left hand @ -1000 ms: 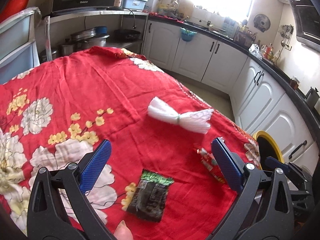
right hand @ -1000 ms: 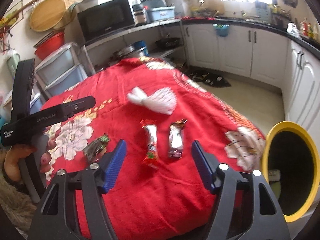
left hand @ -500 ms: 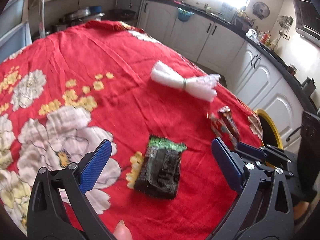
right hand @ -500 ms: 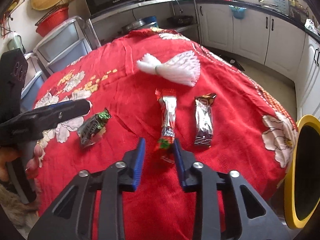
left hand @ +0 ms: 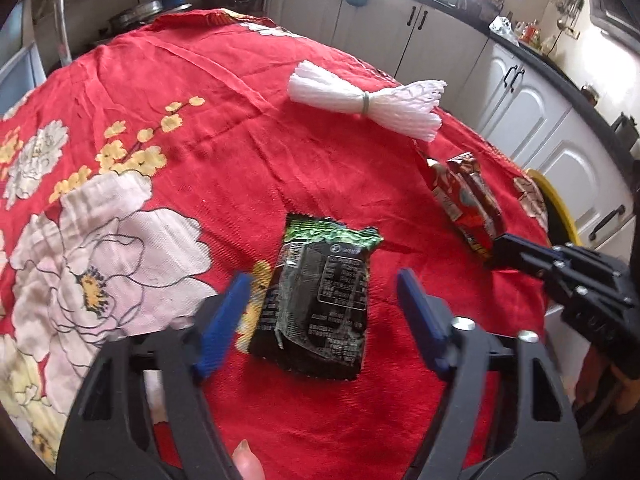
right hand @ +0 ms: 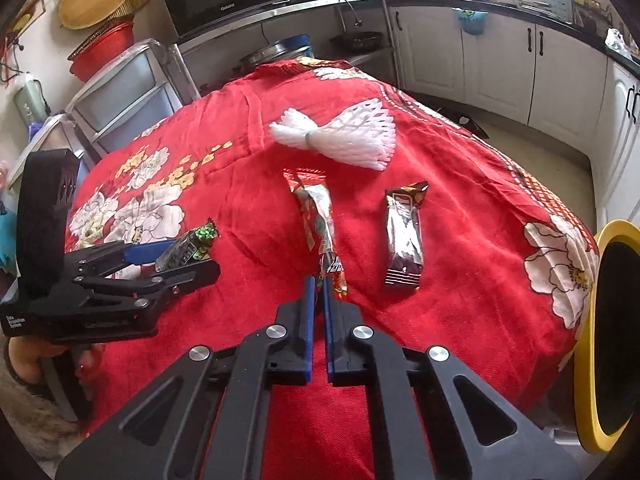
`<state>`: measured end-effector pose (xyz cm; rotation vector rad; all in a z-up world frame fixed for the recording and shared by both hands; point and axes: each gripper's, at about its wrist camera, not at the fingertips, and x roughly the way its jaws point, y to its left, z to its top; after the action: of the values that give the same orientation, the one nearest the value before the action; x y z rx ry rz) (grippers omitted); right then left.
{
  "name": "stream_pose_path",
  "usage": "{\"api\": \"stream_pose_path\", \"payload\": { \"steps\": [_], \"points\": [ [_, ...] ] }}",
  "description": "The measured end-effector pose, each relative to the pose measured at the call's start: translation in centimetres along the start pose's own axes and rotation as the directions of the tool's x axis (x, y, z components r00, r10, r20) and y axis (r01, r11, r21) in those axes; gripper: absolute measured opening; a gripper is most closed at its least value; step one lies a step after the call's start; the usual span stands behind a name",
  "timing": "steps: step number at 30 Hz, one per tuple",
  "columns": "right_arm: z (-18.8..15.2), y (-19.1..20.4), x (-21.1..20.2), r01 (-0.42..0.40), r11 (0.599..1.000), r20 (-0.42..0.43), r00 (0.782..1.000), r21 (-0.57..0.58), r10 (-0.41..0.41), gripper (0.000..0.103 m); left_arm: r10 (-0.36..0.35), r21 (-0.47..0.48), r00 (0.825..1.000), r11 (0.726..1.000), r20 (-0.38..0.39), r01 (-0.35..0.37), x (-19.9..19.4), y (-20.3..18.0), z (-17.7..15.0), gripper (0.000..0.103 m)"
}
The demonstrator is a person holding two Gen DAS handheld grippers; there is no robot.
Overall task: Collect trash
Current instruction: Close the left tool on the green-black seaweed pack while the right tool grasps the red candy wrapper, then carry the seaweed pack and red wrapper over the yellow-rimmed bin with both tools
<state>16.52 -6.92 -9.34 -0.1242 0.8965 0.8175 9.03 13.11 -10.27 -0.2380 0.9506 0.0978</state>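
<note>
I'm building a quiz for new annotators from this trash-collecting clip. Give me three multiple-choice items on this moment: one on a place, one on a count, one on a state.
1. Where does the yellow-rimmed bin stand?
A. On the tablecloth
B. Off the table's right edge
C. On the counter

2. How many wrappers show on the red tablecloth?
A. Three
B. One
C. Five

3. How does the right gripper stand?
A. Wide open over the bin
B. Shut on the white foam netting
C. Shut on the red wrapper

Answers:
1 B, the rim shows below the cloth's right edge.
2 A, the red wrapper, the brown wrapper and the green-black wrapper.
3 C, the blue pads pinch the wrapper's near end.
</note>
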Motion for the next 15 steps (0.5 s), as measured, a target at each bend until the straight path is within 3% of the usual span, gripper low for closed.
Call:
{"api": "stream_pose_path", "payload": {
  "steps": [1,2,9,15],
  "points": [
    [0.0,0.0,-0.2,-0.001,1.000,0.004,1.000,-0.001,0.001,0.004,0.022,0.009,1.000,1.000,0.001,-0.022,0.0,0.1,-0.1,0.039],
    [0.0,-0.1,-0.3,-0.005,1.000,0.006,1.000,0.001,0.005,0.004,0.035,0.010,0.999,0.999,0.002,-0.035,-0.1,0.3,-0.1,0.035],
    [0.0,-0.8,-1.9,-0.023,0.999,0.038,0.999,0.037,0.022,0.004,-0.022,-0.027,0.999,0.999,0.023,0.023,-1.2,0.8,0.5,0.027],
    [0.2,-1.9,-4.2,-0.018,0.998,0.088,0.996,0.066,0.012,0.004,-0.068,0.005,0.994,0.998,0.083,0.068,-3.1,-1.4,1.8,0.027]
  ]
}}
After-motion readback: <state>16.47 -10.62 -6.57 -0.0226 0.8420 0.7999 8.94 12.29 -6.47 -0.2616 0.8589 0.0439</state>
